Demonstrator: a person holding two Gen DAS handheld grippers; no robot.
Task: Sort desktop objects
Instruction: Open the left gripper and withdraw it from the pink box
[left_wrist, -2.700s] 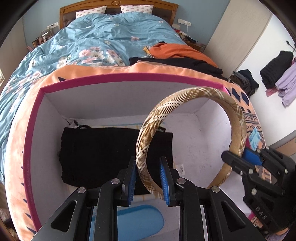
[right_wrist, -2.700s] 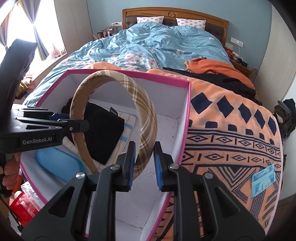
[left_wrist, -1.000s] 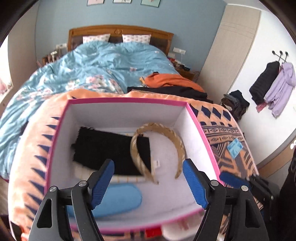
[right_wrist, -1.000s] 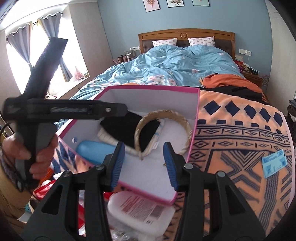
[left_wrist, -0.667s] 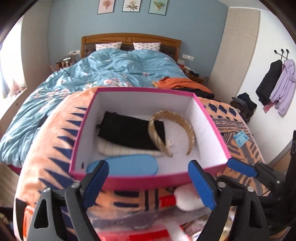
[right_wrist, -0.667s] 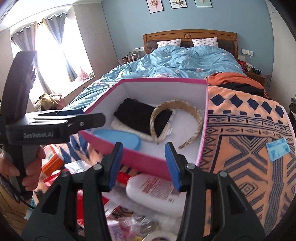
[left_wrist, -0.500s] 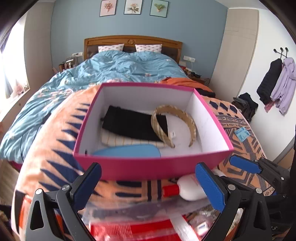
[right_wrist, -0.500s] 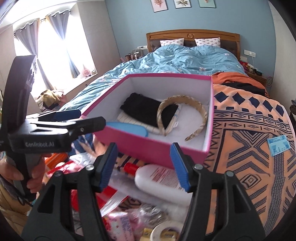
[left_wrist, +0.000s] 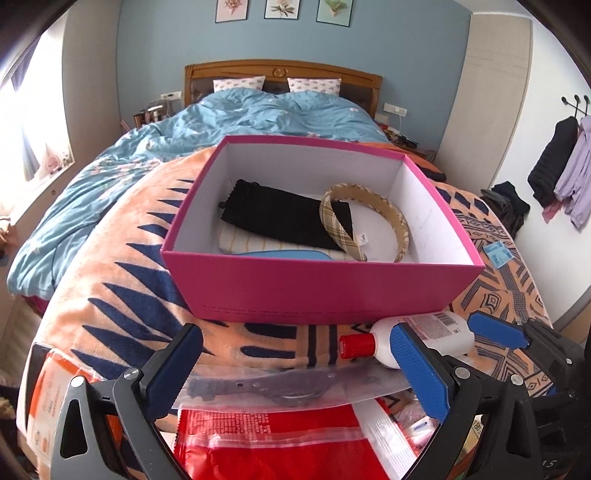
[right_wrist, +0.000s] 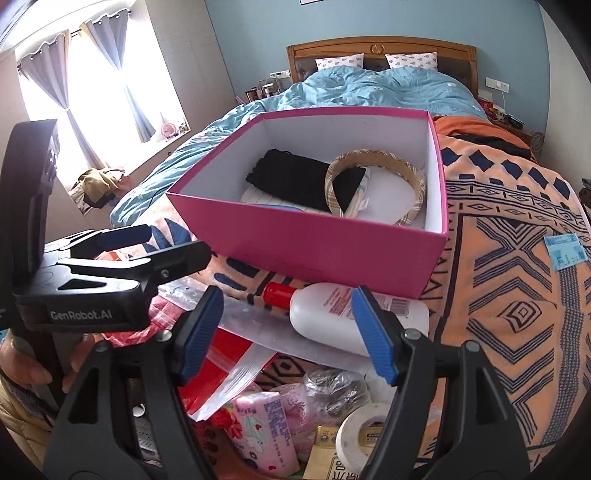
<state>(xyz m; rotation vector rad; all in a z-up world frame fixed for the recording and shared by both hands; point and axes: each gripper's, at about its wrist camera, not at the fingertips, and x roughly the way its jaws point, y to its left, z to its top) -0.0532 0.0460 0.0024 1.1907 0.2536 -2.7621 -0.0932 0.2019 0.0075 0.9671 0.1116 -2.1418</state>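
Plainly "GenRobot.AI" on left hand-held gripper (right_wrist: 122, 254)

pink box (left_wrist: 321, 284): matt cardboard, white inside. headband (left_wrist: 369, 206): woven plaid cloth. white bottle (right_wrist: 343, 321): smooth glossy plastic. blanket (right_wrist: 517, 258): fuzzy cloth. headboard (left_wrist: 284, 72): polished wood.
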